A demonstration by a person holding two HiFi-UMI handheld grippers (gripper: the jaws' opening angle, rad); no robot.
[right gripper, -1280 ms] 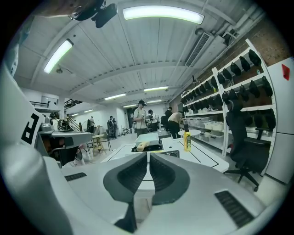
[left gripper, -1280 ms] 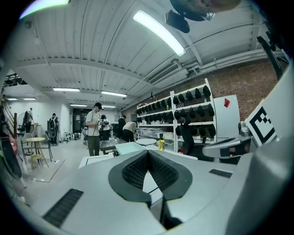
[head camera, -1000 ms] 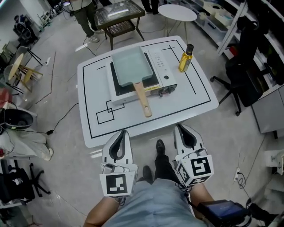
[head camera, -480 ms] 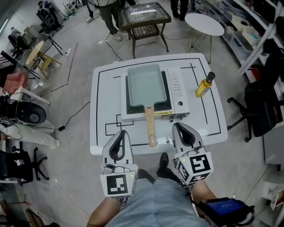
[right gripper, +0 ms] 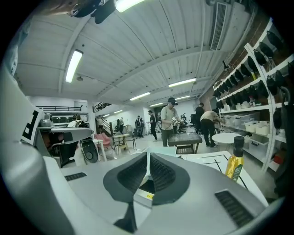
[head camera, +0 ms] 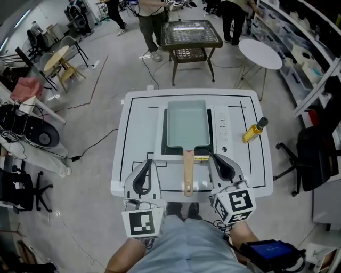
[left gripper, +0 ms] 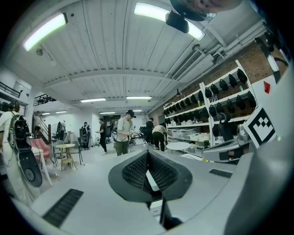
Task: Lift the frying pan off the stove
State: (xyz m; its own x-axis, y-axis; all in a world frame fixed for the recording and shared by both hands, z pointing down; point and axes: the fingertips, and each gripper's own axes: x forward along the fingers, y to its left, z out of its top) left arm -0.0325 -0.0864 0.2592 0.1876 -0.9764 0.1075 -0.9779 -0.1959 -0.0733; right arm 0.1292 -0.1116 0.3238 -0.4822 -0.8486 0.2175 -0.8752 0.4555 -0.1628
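Table [head camera: 138,139], 1 stove [head camera: 222,128], 1 pan [head camera: 187,123], L claw [head camera: 149,161], R claw [head camera: 214,158]

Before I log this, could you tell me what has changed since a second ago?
The person stepped up to the table; at its near edge the left gripper and right gripper now flank the frying pan handle. Nothing grasped: both stay shut and empty. Pan on the stove and oil bottle unmoved.

- White bench [head camera: 139,138], marked with black lines.
- Yellow oil bottle [head camera: 254,131], dark cap, upright on the bench near its right edge.
- Round white side table [head camera: 259,53], beyond the bench, beside a dark glass-topped table [head camera: 191,34].
- Small round wooden table [head camera: 56,58], far left.
- Black office chair [head camera: 314,154], right.
- Storage shelves [head camera: 303,37], right wall.
- Person standing [head camera: 152,16], far end.
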